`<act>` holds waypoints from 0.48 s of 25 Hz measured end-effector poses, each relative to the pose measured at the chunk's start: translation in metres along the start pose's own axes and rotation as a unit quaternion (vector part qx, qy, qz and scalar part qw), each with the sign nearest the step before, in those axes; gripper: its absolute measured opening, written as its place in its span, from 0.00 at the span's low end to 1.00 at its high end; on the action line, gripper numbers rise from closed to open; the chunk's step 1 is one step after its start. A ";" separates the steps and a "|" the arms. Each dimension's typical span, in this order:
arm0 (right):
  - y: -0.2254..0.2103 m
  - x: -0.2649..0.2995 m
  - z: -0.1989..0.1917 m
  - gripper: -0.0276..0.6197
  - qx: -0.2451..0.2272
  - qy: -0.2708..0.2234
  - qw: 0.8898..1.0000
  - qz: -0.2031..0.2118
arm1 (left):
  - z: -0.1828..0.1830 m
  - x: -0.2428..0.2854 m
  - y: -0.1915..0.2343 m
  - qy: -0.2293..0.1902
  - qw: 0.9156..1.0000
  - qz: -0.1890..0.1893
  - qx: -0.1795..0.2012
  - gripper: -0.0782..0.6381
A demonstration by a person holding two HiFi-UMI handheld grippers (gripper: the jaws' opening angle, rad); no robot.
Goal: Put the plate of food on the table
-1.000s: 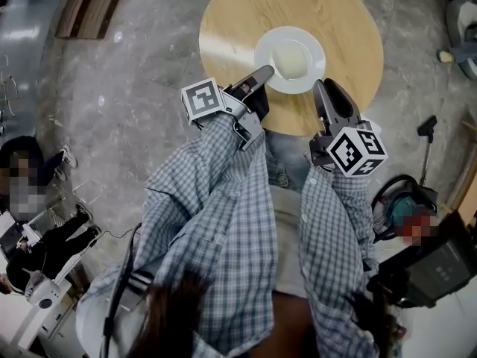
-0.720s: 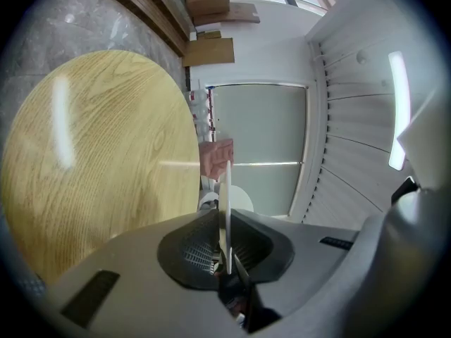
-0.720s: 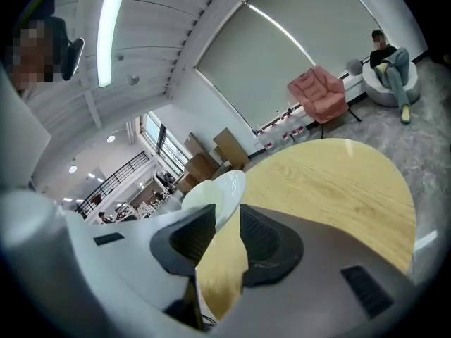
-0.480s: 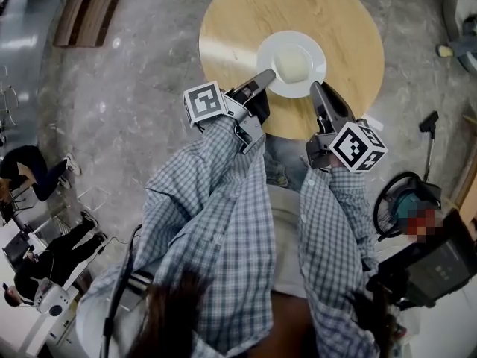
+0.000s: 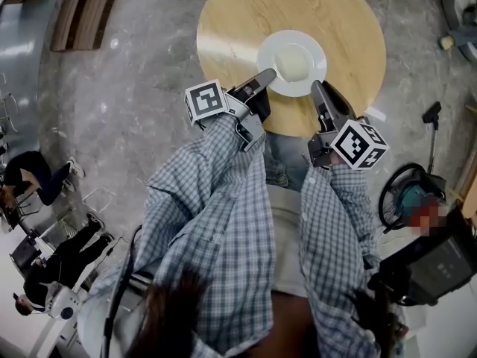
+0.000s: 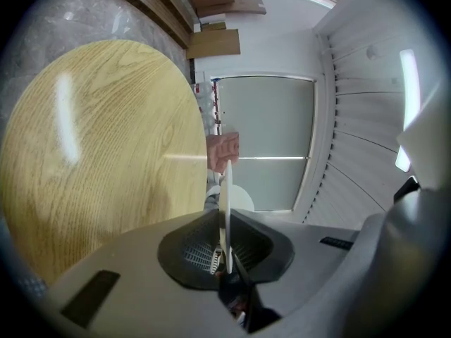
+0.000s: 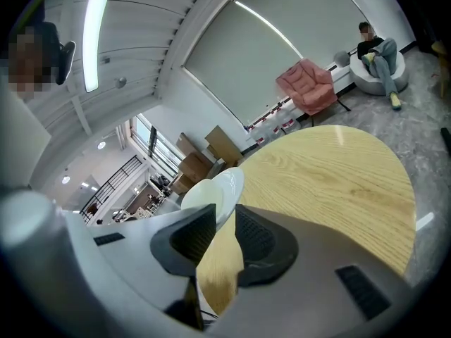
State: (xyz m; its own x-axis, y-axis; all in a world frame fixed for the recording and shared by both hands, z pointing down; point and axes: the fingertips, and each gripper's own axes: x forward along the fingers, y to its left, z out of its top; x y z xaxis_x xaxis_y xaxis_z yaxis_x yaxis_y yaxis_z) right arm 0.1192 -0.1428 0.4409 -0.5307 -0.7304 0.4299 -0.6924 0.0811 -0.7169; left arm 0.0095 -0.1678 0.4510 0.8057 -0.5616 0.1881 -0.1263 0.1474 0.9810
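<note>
A white plate (image 5: pixel 313 54) with a pale mound of food (image 5: pixel 292 62) is over the near half of a round wooden table (image 5: pixel 238 21). My left gripper (image 5: pixel 268 73) is shut on the plate's near-left rim. In the left gripper view the plate (image 6: pixel 226 189) stands edge-on, pinched between the pads of the left gripper (image 6: pixel 225 220). My right gripper (image 5: pixel 316 88) is at the near-right rim. In the right gripper view the plate (image 7: pixel 229 185) just enters between the tips of the right gripper (image 7: pixel 224 213), whose jaws stand apart. Whether the plate rests on the wood I cannot tell.
Grey stone floor surrounds the table. A teal machine with a hose (image 5: pixel 406 192) and a long-handled tool (image 5: pixel 431 114) lie at the right. People sit at the far left (image 5: pixel 37 177). A pink armchair (image 7: pixel 310 83) and a seated person (image 7: pixel 377 55) are beyond the table.
The right gripper has edged slightly toward the plate's rim. The plate and left gripper keep their places over the table; the view has shifted a little.
</note>
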 end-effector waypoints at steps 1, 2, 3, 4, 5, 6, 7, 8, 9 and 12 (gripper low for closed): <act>-0.001 0.000 -0.002 0.18 0.001 0.001 1.000 -0.002 | -0.001 -0.001 0.003 0.002 1.000 0.005 0.002 0.16; -0.002 -0.001 -0.003 0.18 0.000 0.001 1.000 -0.004 | -0.002 -0.002 0.005 0.004 1.000 0.010 0.004 0.16; -0.003 -0.001 -0.005 0.18 -0.003 0.000 1.000 -0.007 | -0.003 -0.002 0.007 0.005 1.000 0.013 0.004 0.16; -0.004 -0.001 -0.006 0.18 -0.007 0.000 1.000 -0.010 | -0.004 -0.002 0.008 0.005 1.000 0.013 0.003 0.16; -0.006 -0.001 -0.006 0.18 -0.012 0.001 1.000 -0.013 | -0.004 -0.001 0.009 0.004 1.000 0.012 0.001 0.16; -0.007 0.000 -0.007 0.18 -0.014 0.002 1.000 -0.015 | -0.004 0.000 0.010 0.004 1.000 0.013 -0.001 0.16; -0.008 0.001 -0.008 0.18 -0.014 0.004 1.000 -0.016 | -0.004 0.000 0.013 0.004 1.000 0.017 -0.001 0.16; -0.010 0.002 -0.010 0.18 -0.013 0.006 1.000 -0.017 | -0.004 -0.001 0.016 0.004 1.000 0.022 0.000 0.16; -0.011 0.004 -0.012 0.18 -0.012 0.009 1.000 -0.018 | -0.003 -0.001 0.018 0.004 1.000 0.026 0.000 0.16; -0.018 0.008 -0.017 0.18 -0.010 0.017 1.000 -0.021 | -0.003 0.000 0.028 0.005 0.999 0.034 -0.001 0.16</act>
State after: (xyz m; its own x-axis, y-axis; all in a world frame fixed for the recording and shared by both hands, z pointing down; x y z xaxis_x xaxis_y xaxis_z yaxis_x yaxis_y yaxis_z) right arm 0.1191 -0.1382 0.4664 -0.5165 -0.7099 0.4788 -0.7246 0.0643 -0.6862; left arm 0.0077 -0.1613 0.4781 0.8011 -0.5423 0.2534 -0.1795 0.1863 0.9660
